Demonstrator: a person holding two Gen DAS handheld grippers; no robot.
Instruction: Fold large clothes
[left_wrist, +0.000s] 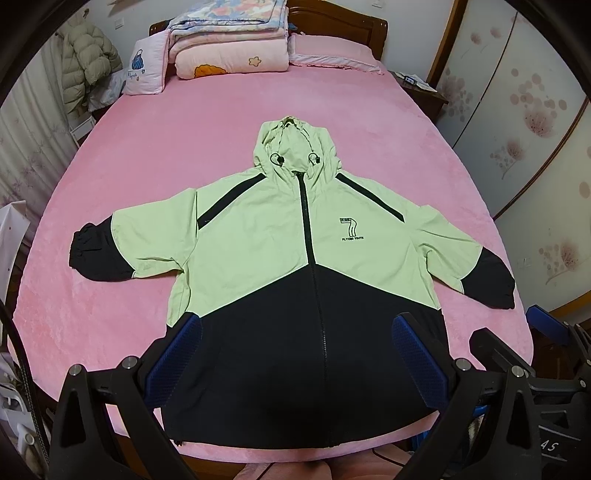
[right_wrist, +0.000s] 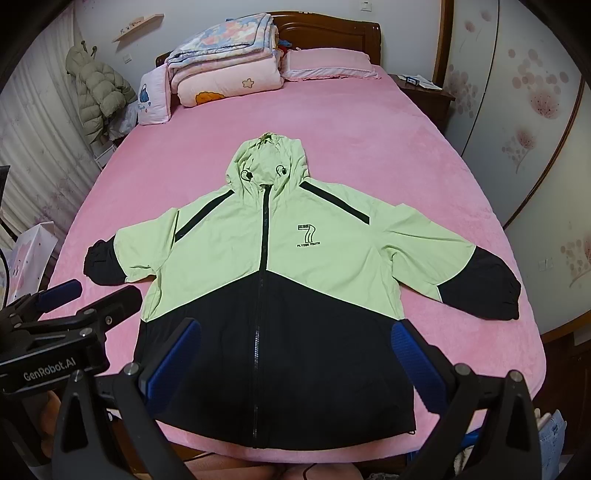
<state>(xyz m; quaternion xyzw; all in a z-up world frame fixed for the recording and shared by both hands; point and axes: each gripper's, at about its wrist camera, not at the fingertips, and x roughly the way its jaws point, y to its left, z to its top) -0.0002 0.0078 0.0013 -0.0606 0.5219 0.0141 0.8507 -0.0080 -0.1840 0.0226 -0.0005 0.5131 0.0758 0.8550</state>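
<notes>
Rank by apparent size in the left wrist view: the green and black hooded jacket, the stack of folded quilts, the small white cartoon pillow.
1. Green and black hooded jacket, by far the largest, though it lies nearest.
2. Stack of folded quilts at the headboard.
3. Small white cartoon pillow, smallest, beside the stack.
</notes>
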